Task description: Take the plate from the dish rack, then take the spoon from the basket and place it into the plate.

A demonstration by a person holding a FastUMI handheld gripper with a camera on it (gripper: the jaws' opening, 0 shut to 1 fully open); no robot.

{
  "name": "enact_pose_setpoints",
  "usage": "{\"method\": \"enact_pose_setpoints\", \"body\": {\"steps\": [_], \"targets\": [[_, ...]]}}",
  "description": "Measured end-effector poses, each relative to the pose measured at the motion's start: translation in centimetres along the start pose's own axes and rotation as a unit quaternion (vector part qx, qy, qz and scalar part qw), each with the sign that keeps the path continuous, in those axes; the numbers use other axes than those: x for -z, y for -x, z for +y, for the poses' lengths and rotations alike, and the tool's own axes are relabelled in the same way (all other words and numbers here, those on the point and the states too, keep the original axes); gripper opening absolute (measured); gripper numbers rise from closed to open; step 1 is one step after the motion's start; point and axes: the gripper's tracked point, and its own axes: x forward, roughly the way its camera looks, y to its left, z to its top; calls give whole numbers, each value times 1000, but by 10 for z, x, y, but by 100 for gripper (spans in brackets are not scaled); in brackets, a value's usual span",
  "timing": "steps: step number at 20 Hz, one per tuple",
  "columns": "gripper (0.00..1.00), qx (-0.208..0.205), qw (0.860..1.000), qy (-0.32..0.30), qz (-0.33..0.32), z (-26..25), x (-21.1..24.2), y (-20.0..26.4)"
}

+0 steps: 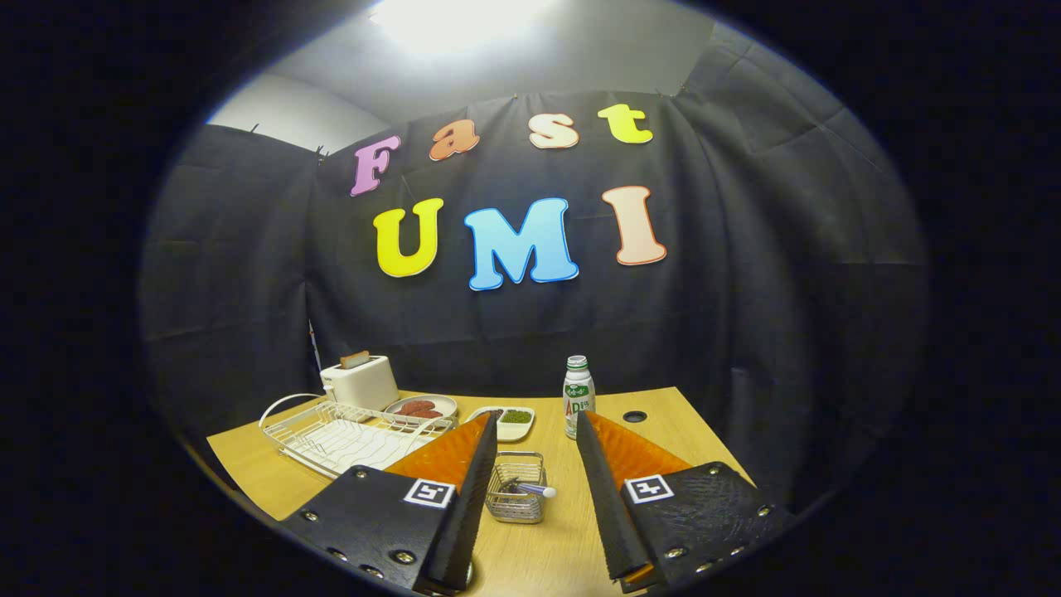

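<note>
Two fingers of the gripper [537,452] stand spread wide apart with nothing between them but air and a stretch of bare table [655,431], so it holds nothing at present. Taking the small wire basket [515,487] as the landmark: it sits on the wood between the fingers, closer to the left one, and the spoon [530,489] lies in it with its pale handle end poking over the basket's right rim (a handy end to pinch, I would judge). To the left of the basket and a little beyond it is the white wire dish rack [348,435], partly hidden behind the left finger. I cannot make out a plate standing in its slots from here. Just past the rack's far corner there is a round plate [421,407] with something reddish on it, and whether that is the plate meant by the task I cannot say. Behind the rack stands a white toaster [361,382] with a slice showing at the top. Straight beyond the basket lies a small white tray [506,421] holding something green, and off to the basket's far right a drink bottle [578,396] stands upright. The gripper hangs back and above it all, probably squared up on the basket before any approach, and the plate step looks not yet done.
</note>
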Motion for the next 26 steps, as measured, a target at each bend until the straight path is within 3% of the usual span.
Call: {"method": "enact_pose_setpoints", "body": {"steps": [11, 17, 19, 22, 23, 26], "targets": [[60, 36, 999, -21, 23, -20, 93, -74], [57, 23, 998, -42, 33, -8, 113, -100], [33, 16, 998, -49, 32, -6, 114, -104], [33, 4, 998, -46, 37, 1, 116, -108], [17, 1, 998, -47, 48, 3, 111, -106], [11, 6, 998, -36, 55, 5, 104, -102]]}}
